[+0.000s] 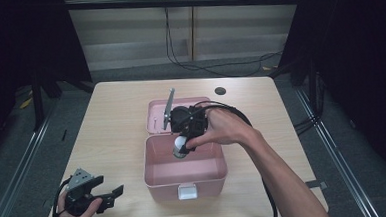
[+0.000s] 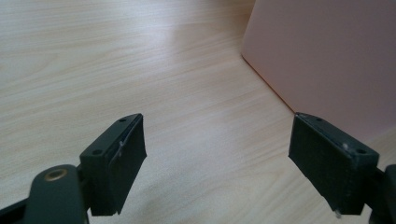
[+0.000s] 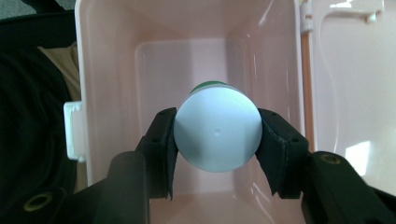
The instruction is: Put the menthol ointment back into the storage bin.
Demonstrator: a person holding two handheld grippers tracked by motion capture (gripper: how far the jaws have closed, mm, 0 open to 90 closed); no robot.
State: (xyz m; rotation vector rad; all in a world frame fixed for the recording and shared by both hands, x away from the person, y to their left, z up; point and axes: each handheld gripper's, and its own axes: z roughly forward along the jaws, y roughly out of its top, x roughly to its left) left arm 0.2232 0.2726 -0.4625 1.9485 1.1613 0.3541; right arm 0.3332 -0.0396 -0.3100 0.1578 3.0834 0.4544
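Open tool (image 2: 217,161), wooden table (image 2: 116,60), pink box (image 2: 327,56)

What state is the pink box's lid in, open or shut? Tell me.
Open. The lid lies flat on the table behind the pink box, and the right tongs hold a white bottle over its bare inside.
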